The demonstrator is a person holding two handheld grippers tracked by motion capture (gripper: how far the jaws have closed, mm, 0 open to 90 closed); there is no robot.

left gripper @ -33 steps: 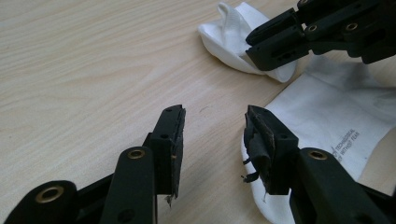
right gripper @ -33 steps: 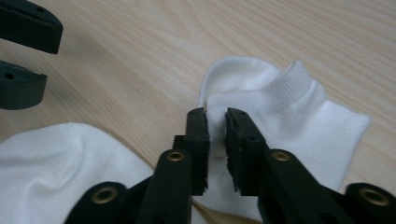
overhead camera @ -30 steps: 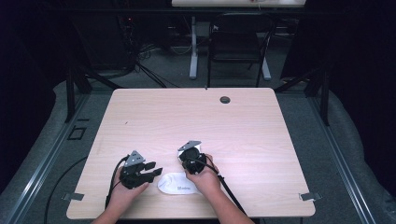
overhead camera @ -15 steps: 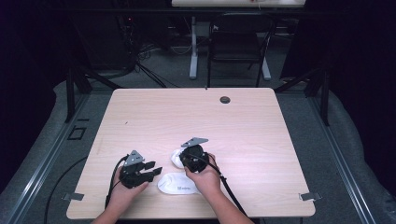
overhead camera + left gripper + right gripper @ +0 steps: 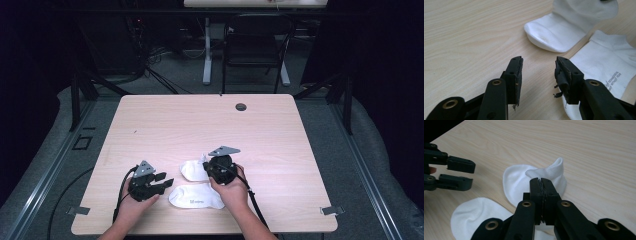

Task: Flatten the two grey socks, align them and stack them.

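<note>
Right gripper (image 5: pixel 541 182) now pinching farther sock (image 5: pixel 524 182), cuff hidden between jaws

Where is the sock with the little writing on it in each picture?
High view: the printed sock lies flat near the table's front edge, between the two hands.
Left gripper view: it is at the right, beside the open left gripper.
Right gripper view: it is at the bottom left, its print unseen.
Shared landmark: the other white sock, pinched by the shut right gripper, lies just beyond it.
</note>
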